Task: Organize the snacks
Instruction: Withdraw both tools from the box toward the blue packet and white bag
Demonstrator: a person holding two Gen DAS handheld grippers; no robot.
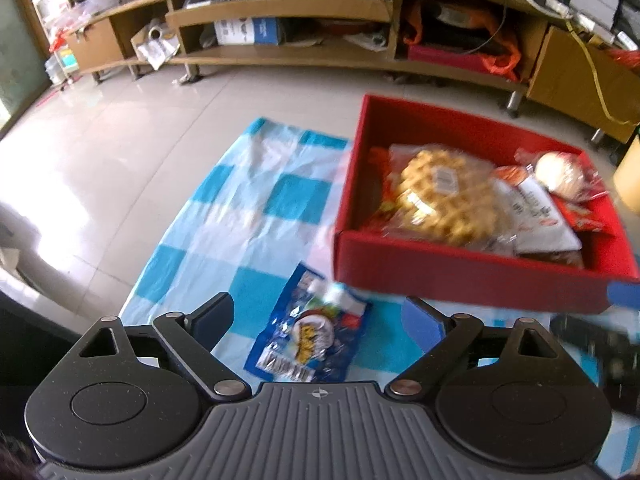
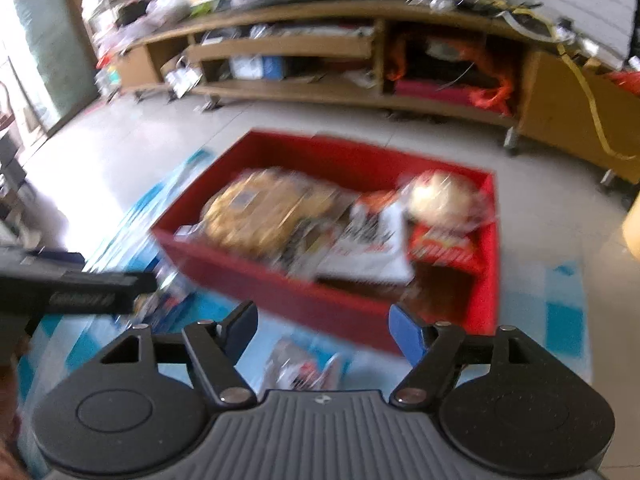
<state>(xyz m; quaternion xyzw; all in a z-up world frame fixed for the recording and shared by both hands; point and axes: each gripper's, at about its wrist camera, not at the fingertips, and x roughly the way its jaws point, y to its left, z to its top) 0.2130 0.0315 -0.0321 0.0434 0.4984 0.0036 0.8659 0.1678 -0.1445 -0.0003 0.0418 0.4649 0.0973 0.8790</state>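
Observation:
A red box [image 1: 460, 280] stands on a blue-and-white checked cloth [image 1: 248, 208] and holds a waffle pack [image 1: 444, 196], a white packet [image 1: 536, 216] and a wrapped round bun [image 1: 560, 172]. A blue snack packet [image 1: 312, 336] lies flat on the cloth in front of the box. My left gripper [image 1: 320, 308] hovers over it, open wide, pads clear of it. In the blurred right wrist view my right gripper [image 2: 322, 316] is open in front of the red box [image 2: 280, 292], above a small packet [image 2: 304, 368] on the cloth. The left gripper [image 2: 80, 292] shows dark at that view's left edge.
A long low wooden cabinet [image 1: 280, 12] crammed with boxes, bags and cables runs along the back. Pale tiled floor [image 1: 100, 160] surrounds the cloth. A yellowish object [image 1: 630, 176] sits at the right edge, beside the box.

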